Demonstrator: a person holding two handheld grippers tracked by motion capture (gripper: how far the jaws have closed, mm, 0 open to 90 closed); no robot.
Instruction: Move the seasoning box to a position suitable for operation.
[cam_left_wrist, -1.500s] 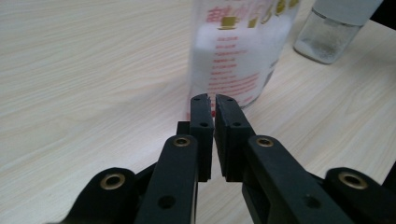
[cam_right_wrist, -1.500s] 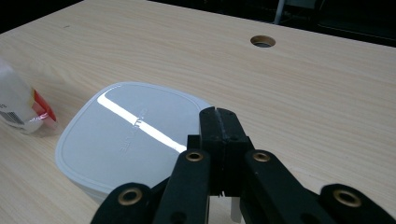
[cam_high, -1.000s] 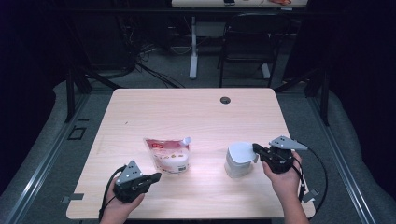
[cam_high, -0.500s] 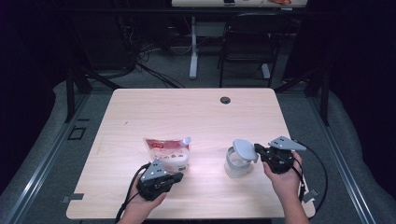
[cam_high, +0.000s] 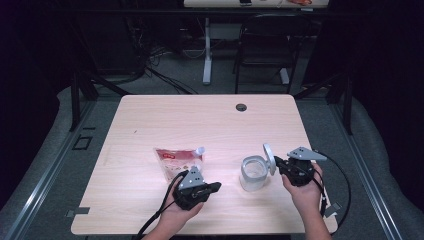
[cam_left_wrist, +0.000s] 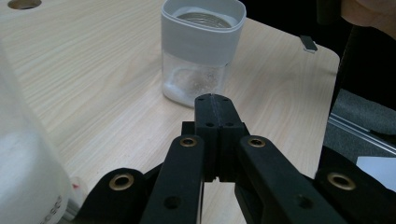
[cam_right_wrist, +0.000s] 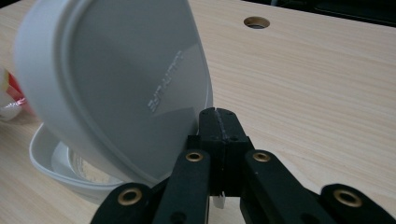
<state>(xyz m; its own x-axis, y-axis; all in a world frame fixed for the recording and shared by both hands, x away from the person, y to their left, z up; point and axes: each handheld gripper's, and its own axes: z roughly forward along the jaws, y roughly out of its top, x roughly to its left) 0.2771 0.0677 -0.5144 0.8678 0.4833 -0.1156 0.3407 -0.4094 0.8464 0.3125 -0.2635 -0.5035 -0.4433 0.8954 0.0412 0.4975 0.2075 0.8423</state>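
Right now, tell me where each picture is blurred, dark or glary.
High view: table lit, room behind dark. Left gripper view: pouch blurred at left edge, jar sharp. Right gripper view: lid soft and near, faint sheen.

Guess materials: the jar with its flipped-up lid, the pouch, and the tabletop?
Square clear jar with white collar: looks like clear plastic, possibly glass; walls see-through, with powder residue inside. Its white hinged lid: glossy moulded plastic, with embossed lettering and soft reflections. Red-and-white printed pouch: flexible plastic film, crinkled and shiny. Light wood-grain table: likely matte laminate; grain even, edges rounded.
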